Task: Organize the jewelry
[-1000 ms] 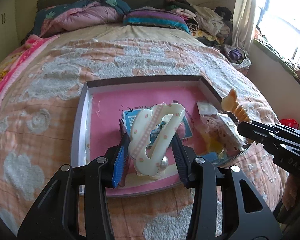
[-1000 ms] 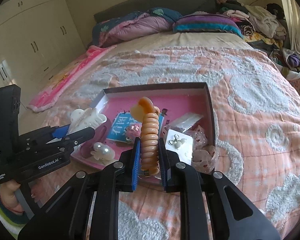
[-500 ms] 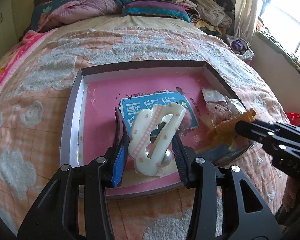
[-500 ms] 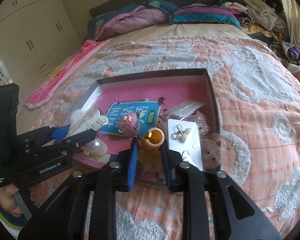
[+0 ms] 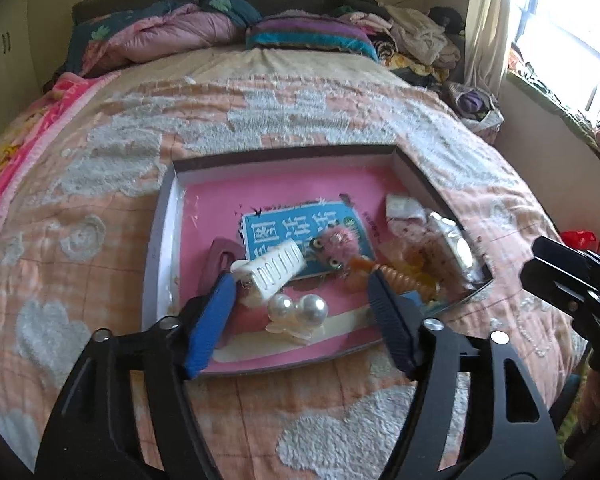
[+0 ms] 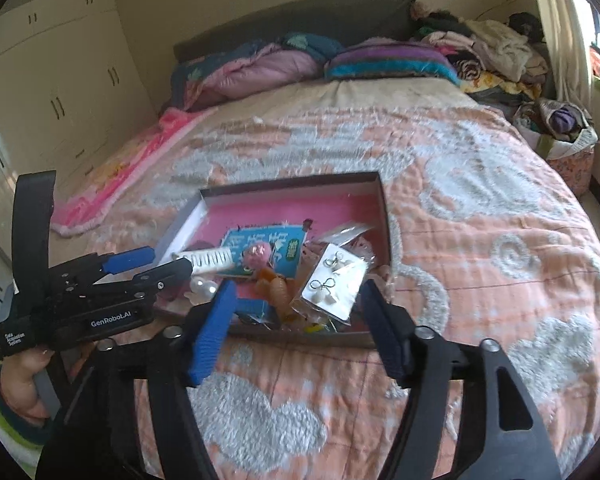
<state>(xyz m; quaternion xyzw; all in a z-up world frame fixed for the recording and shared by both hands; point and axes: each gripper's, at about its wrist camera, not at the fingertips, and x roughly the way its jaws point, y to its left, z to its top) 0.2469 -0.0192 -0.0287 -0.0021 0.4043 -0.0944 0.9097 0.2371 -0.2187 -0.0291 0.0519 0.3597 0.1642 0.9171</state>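
1. Peach-and-white quilted bedspread (image 5: 260, 132) fills both of my views, with piled bedding at the headboard and a wardrobe (image 6: 40, 100) that only my right camera shows.
2. My left gripper (image 5: 300, 312) is spread wide with nothing between its pads; the shallow pink-lined tray (image 5: 162, 240) sits just ahead of its fingertips.
3. My right gripper (image 6: 296, 312) is equally wide apart and empty, hovering over the tray's (image 6: 384, 216) near edge.
4. Between my left fingers lie a white claw clip (image 5: 278, 272) and, nearer me, a pearl clip (image 5: 298, 310). The white clip's long axis runs diagonally, from close to the left pad up and away to the right, teeth facing me.
5. An orange spiral hair tie (image 5: 396, 278) lies just beyond my left gripper's right pad, stretched sideways, partly hidden by that pad.
6. Past these, a blue printed card (image 5: 300, 228) lies flat with a fuzzy pink charm (image 5: 338, 244) on its near right corner.
7. From my right camera, an earring card in clear wrap (image 6: 334, 284) stands tilted between the fingers, hiding part of the tray's right side; the left view shows that area only as crumpled shiny packets.
8. My right camera shows the left gripper (image 6: 168, 268) from the side, its tips crossing in front of the white claw clip (image 6: 208, 260).
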